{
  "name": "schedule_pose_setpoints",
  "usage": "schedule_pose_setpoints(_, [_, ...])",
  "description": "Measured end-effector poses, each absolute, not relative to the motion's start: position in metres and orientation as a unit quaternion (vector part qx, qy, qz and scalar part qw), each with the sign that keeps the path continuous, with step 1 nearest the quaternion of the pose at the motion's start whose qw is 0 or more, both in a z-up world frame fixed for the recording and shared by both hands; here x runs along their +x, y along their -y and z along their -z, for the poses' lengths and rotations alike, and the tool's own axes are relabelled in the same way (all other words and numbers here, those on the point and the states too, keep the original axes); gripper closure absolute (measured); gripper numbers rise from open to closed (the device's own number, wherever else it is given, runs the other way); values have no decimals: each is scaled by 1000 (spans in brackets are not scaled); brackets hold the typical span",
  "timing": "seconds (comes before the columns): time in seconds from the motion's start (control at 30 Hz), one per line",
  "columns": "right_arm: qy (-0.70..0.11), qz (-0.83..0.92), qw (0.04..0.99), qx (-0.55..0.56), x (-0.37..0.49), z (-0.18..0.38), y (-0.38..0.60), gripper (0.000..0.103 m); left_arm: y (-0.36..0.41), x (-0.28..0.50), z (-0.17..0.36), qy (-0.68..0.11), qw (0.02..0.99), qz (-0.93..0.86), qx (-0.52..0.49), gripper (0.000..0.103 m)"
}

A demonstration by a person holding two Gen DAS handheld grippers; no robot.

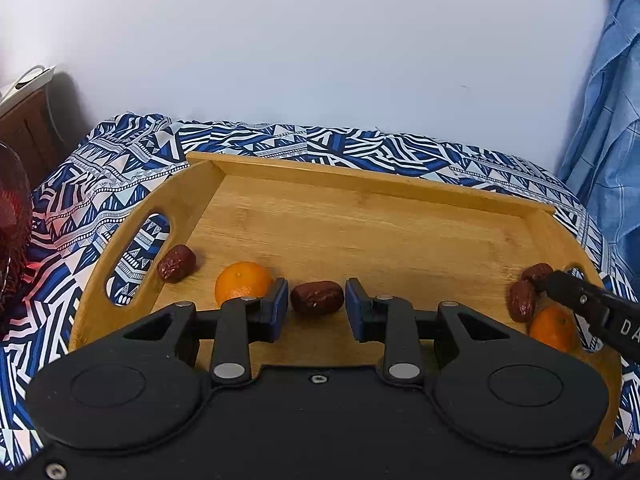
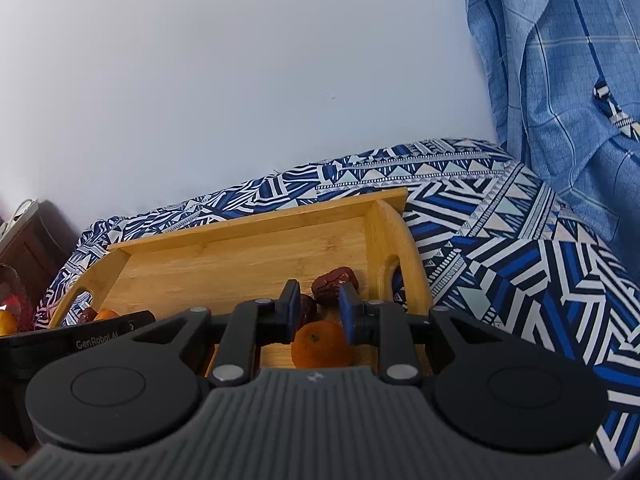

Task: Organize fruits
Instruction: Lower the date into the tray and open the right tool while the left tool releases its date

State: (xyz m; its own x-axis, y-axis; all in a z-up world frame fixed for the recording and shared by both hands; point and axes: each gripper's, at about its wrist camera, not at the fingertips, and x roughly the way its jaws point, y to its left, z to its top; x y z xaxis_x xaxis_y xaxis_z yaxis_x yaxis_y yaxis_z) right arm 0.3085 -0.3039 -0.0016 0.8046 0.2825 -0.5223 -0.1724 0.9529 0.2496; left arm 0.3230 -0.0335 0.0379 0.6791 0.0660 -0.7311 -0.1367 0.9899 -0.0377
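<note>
Bamboo tray [image 1: 360, 184] holds two oranges [image 1: 243, 282] [image 1: 554, 328] and four wrinkled red dates [image 1: 317, 298], split toward both handle ends

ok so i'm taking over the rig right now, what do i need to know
left tool: open around a date lying on the tray, not gripping.
right tool: slightly open, empty, over two dates and a tangerine at the right end.
done: six fruits on tray, mixed.
left: probably sorting by kind; more fruit in the red net bag.
</note>
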Motion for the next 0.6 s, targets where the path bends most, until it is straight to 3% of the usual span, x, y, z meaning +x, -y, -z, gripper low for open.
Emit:
schedule_pose_setpoints(0.2, [-269,-125,950,94,296,-11,304,71,35,304,-54,-382,923,-45,-23,62])
schedule_pose_setpoints(0.33, [-255,-131,953,99,280,-20,305,60,29,285,-70,-375,926,-41,-30,56])
schedule_pose_setpoints(0.37, [-252,-133,954,99,274,-22,304,52,28,280,-73,-373,927,-41,-30,52])
schedule_pose_setpoints(0.6, [-219,-146,961,85,221,-39,304,39,17,223,-99,-359,932,-38,-30,42])
